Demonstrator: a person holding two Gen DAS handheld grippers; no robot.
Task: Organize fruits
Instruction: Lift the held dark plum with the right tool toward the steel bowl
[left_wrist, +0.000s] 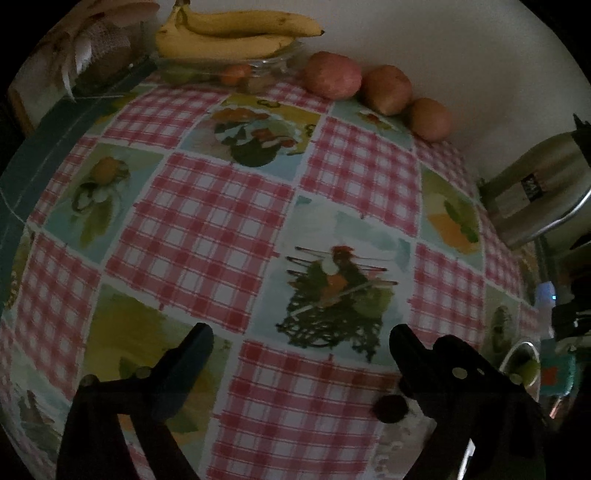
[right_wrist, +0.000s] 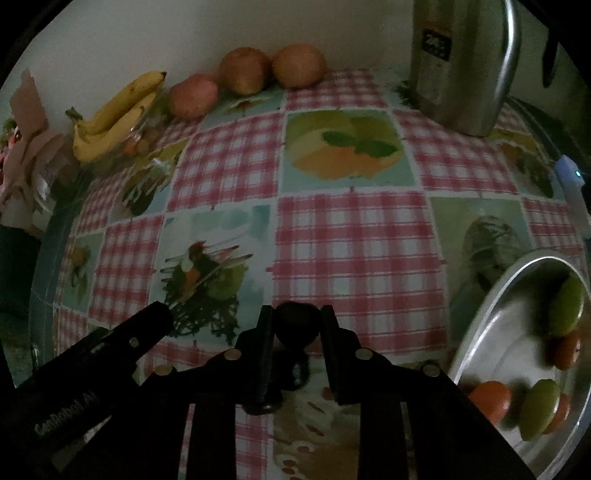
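Observation:
My right gripper (right_wrist: 296, 317) is shut on a small dark round fruit (right_wrist: 296, 326), held just above the checked tablecloth; the fruit also shows in the left wrist view (left_wrist: 390, 408). My left gripper (left_wrist: 301, 339) is open and empty over the cloth. A metal bowl (right_wrist: 487, 306) at the right holds green and orange fruits (right_wrist: 565, 306). Bananas (left_wrist: 236, 33) lie on a glass dish (left_wrist: 273, 62) at the back. Three reddish apples (left_wrist: 332, 75) line the wall; they also show in the right wrist view (right_wrist: 243, 70).
A steel thermos jug (right_wrist: 461, 62) stands at the back right, also in the left wrist view (left_wrist: 535, 192). Paper-wrapped items (left_wrist: 103, 48) sit at the back left. The table's left edge (left_wrist: 22, 177) drops away.

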